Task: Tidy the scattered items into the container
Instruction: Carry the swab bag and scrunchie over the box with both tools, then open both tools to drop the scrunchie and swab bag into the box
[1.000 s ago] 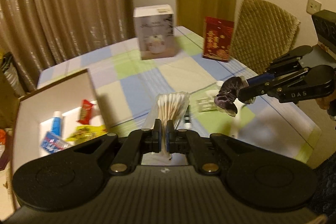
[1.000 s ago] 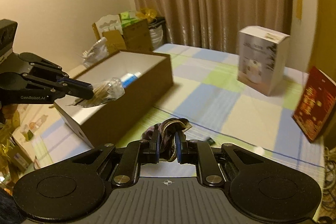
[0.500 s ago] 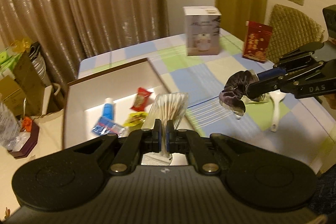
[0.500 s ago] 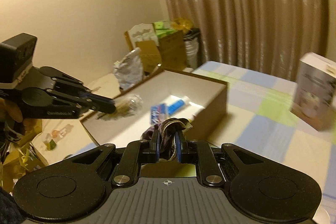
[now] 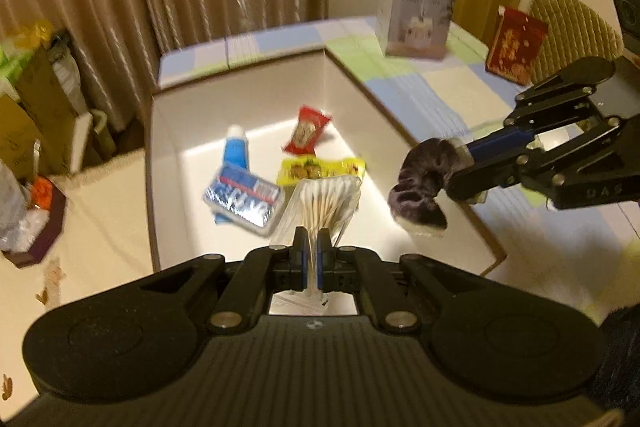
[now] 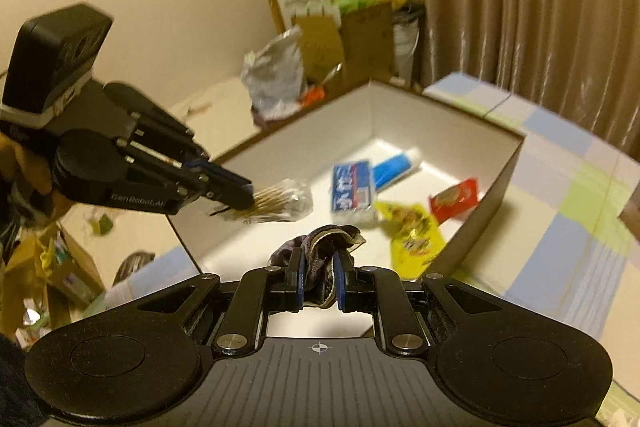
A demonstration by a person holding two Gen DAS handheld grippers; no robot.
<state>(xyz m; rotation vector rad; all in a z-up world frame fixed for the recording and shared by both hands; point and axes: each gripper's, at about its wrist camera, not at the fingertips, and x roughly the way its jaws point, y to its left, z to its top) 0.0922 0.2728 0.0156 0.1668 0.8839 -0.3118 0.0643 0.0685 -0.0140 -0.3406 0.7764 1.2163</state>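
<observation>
Four items inside white box (image 5: 256,99): toothpaste tube (image 5: 237,147), blue packet (image 5: 242,195), red sachet (image 5: 307,130), yellow sachet (image 5: 320,169). Left gripper (image 5: 311,251) clamped on cotton-swab pack (image 5: 324,203), right gripper (image 6: 319,269) clamped on dark scrunchie (image 6: 320,247). Both now above box, previously over desk (image 5: 420,91).

Both grippers now hang over the open box (image 5: 156,131) instead of the tablecloth. Left gripper (image 5: 311,247) carries the cotton-swab pack (image 5: 324,203) above the box floor; right gripper (image 6: 318,277) brings the purple scrunchie (image 6: 320,255) above its near edge.

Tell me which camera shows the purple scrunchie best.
The left wrist view: the scrunchie hangs whole from the right claw over the box. The right wrist view shows only a bunched part between its own fingers.
</observation>
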